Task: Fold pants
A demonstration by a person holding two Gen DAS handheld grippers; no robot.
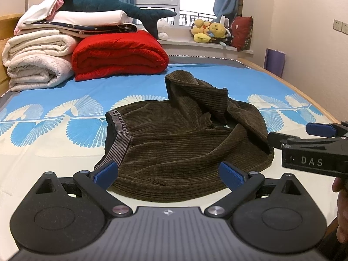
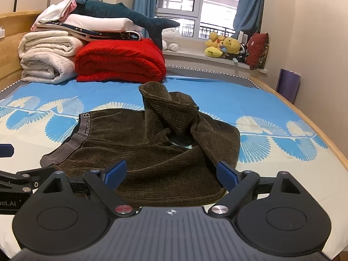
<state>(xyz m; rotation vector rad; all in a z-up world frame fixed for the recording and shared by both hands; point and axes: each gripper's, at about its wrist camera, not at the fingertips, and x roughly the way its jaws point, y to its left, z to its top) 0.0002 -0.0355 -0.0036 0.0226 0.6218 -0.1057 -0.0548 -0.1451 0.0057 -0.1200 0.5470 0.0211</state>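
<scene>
Lying crumpled on bed [image 1: 65, 143]: pants [image 1: 184, 143] (both grippers spread).

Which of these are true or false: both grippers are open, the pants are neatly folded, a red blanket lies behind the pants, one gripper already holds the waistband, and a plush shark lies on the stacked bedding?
1. Both grippers are open. True: the left gripper and right gripper both show spread fingers.
2. The pants are neatly folded. False: they lie crumpled on the bed.
3. A red blanket lies behind the pants. True.
4. One gripper holds the waistband. False: neither grips anything.
5. A plush shark lies on the stacked bedding. True.
</scene>
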